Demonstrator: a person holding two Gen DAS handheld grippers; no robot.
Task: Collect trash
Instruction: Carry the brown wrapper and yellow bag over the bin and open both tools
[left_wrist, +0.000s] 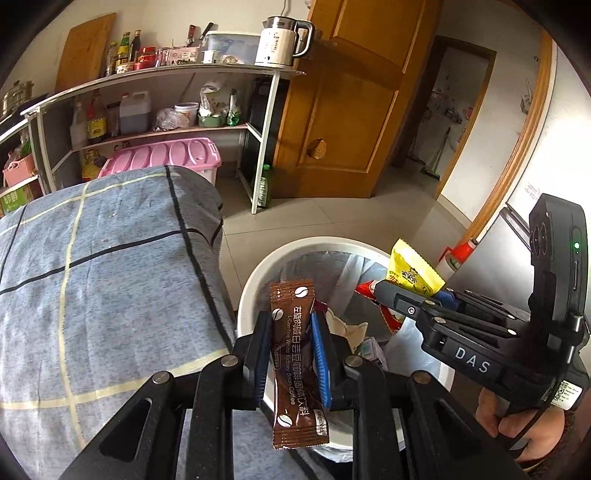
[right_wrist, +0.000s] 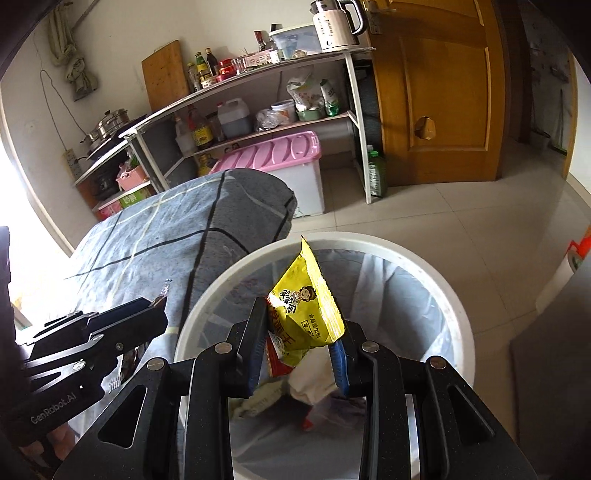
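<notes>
Left gripper (left_wrist: 291, 354) clamps brown coffee sachet (left_wrist: 295, 365) | right gripper (right_wrist: 301, 350) clamps yellow snack packet (right_wrist: 306, 314) | both above white bin (right_wrist: 406, 254).

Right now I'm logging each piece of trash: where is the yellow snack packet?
The yellow snack packet is pinched in the right tongs, above the white bin.

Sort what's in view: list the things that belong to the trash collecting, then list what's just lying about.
Part of the job:
- brown coffee sachet, clamped in the left gripper
- yellow snack packet, clamped in the right gripper
- white trash bin, lined, with wrappers already inside

Just lying about:
- kettle
- pink storage box
- green bottle
- checked blanket
</notes>
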